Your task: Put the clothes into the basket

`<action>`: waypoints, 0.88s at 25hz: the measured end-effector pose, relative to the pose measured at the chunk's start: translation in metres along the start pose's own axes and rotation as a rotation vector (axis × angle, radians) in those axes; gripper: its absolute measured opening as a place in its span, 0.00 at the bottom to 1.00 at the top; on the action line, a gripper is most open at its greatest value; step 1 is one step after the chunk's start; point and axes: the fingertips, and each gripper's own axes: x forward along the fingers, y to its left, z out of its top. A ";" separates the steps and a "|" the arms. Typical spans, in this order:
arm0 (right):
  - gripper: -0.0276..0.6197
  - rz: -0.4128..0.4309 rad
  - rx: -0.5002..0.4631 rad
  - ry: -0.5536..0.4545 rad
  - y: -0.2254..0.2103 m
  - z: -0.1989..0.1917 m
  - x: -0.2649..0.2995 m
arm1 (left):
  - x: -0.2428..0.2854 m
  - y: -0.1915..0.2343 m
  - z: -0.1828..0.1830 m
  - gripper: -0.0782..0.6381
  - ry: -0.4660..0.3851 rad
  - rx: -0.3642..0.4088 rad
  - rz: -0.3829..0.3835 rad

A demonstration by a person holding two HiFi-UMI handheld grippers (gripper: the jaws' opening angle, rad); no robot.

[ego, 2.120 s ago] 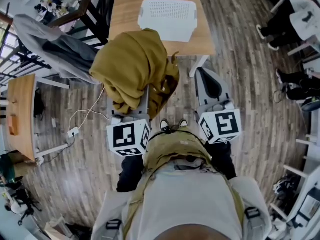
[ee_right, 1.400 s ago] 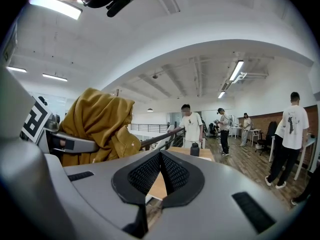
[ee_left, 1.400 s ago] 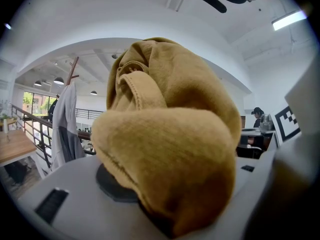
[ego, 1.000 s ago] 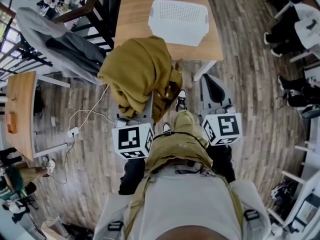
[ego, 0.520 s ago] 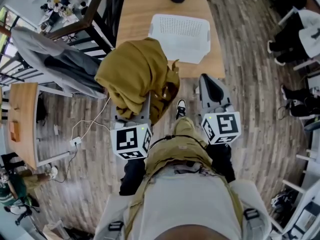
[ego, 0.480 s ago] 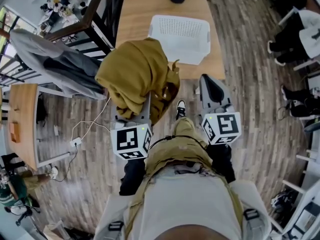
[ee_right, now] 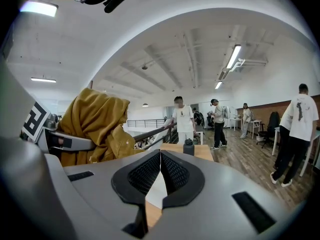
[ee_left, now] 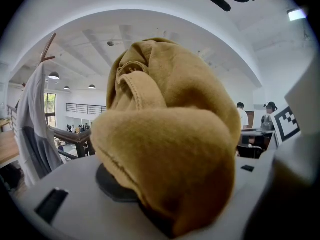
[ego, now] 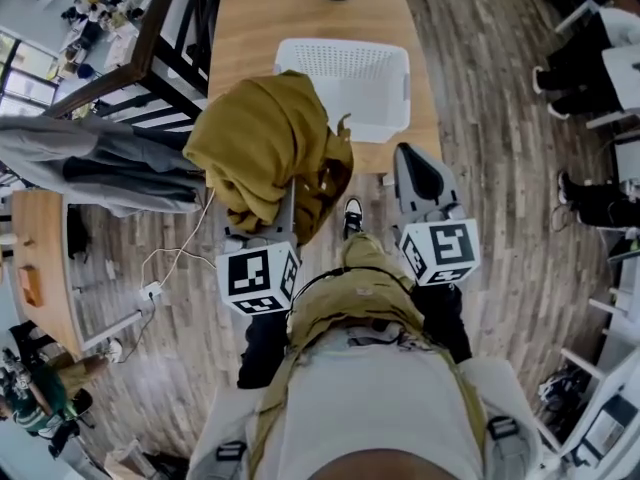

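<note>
The step in hand looks like the carry: the clothes are picked up but not yet in the basket.

The left tool (ego: 288,208) grips a big bunch of yellow-brown clothes (ego: 265,138). Its jaws stand wide around the thick cloth, and in the left gripper view the cloth fills nearly the whole picture. The bunch is up in the air, over the near left edge of the wooden surface (ego: 270,8), and some of it hangs down on both sides of the tool.

The right tool (ego: 418,168) is closed and holds nothing. Its two black pads meet at the tips, and it is held out just to the right of the clothes.

The white basket (ego: 375,128) sits on the surface, just beyond the clothes and a little to the right. It looks empty.

Next, the left tool likely needs to go a bit farther and to the right, until the whole bunch is above the basket. Then it can come down and open its jaws so the clothes drop in. The hanging part could catch on the basket's rim, so the free right tool may need to push it inside.
</note>
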 end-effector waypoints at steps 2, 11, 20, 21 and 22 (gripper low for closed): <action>0.08 0.007 0.002 0.004 -0.012 0.000 0.014 | 0.019 -0.002 0.002 0.45 0.008 0.002 0.000; 0.08 0.016 0.050 0.010 -0.065 0.004 0.066 | 0.092 -0.004 0.018 0.45 0.051 0.020 0.013; 0.08 0.033 0.070 0.007 -0.109 0.013 0.093 | 0.140 -0.019 0.040 0.45 0.057 0.042 0.029; 0.08 0.032 0.074 0.008 -0.112 0.013 0.096 | 0.144 -0.020 0.041 0.45 0.059 0.044 0.030; 0.08 0.031 0.076 0.009 -0.115 0.012 0.099 | 0.148 -0.020 0.041 0.45 0.060 0.045 0.031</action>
